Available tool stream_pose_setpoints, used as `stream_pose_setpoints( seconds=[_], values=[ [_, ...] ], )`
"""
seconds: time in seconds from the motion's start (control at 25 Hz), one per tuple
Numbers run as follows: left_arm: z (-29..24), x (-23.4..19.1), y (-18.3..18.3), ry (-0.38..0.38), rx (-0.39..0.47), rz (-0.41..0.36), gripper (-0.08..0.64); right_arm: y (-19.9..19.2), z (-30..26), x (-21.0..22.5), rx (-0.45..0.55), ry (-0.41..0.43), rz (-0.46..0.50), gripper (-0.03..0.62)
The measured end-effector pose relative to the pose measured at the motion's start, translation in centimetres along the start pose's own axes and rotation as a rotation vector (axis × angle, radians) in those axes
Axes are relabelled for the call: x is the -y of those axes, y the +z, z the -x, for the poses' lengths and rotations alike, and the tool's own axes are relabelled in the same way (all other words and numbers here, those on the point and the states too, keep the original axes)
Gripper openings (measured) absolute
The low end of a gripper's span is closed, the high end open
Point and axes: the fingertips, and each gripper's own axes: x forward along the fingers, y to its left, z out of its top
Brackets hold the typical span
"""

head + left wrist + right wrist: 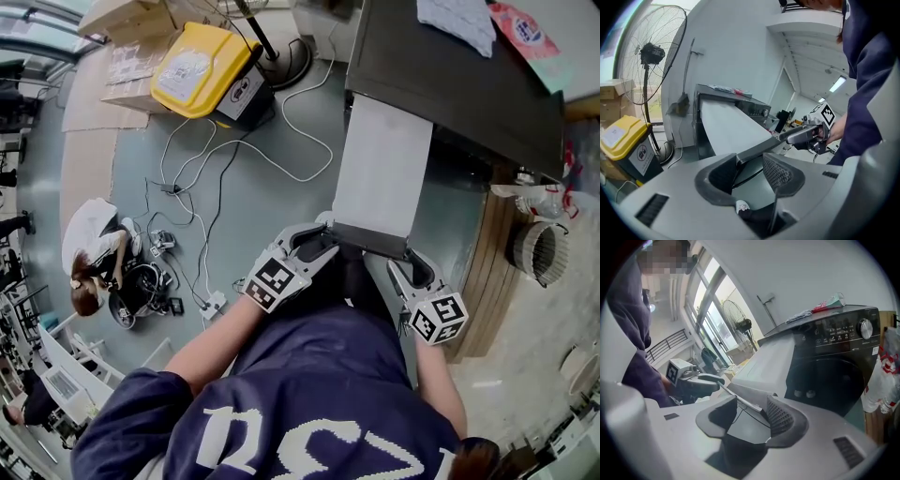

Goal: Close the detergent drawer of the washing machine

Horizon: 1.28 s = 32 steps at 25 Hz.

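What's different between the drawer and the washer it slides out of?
The drawer is pale grey; the washer is dark, nearly black. The drawer is narrow; the washer is far wider. The drawer's top is bare; the washer's carries a cloth and a packet. Both are boxy with flat tops.

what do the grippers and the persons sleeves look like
The left gripper and right gripper both have light grey plastic bodies with dark, curved jaws whose pads are mesh-textured. Each carries a white cube printed with black square markers. The person wears a navy short-sleeved top with white print.
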Motion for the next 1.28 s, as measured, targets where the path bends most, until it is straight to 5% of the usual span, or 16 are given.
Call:
stream_pose_setpoints(
  seconds=[0.52, 1.28],
  values=[
    [1.1, -0.8, 1.9, 0.028, 0.043, -0.030, 0.176, 2.3, 0.3, -1.2, 0.046, 0.043, 0.016, 0.182],
    [-0.8, -4.3, 5.6, 0.097, 0.087, -0.041, 0.176, 6.7, -2.0, 1.1, 0.066, -0.010, 0.050, 0.183]
  ],
)
